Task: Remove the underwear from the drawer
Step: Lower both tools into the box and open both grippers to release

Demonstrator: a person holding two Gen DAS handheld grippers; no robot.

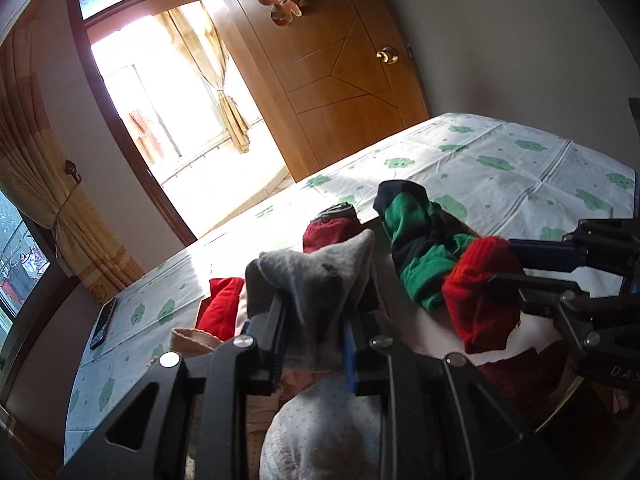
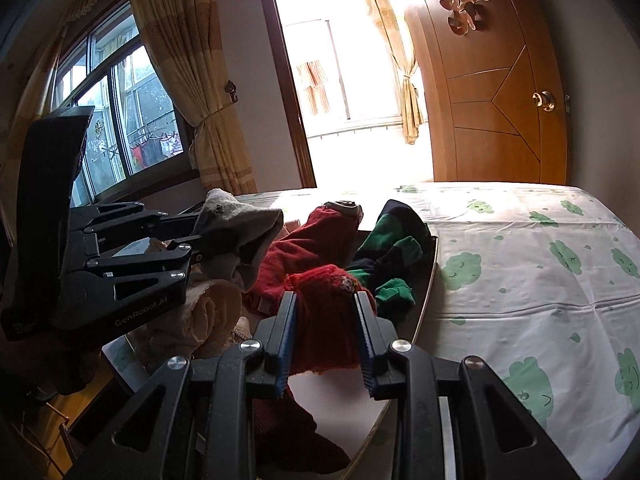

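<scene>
My left gripper is shut on a grey underwear piece, which bunches up above its fingers. To its right, my right gripper is shut on a bright red underwear piece. In the right wrist view the red piece sits between the right gripper pads, and the left gripper holds the grey piece at the left. Below and behind them lies a heap: a green-and-navy striped garment, a dark red one and beige ones.
The heap rests in a shallow white-bottomed container with a thin rim, beside a bed with a green-cloud sheet. A dark phone lies on the sheet. A wooden door, a bright doorway and curtained windows stand behind.
</scene>
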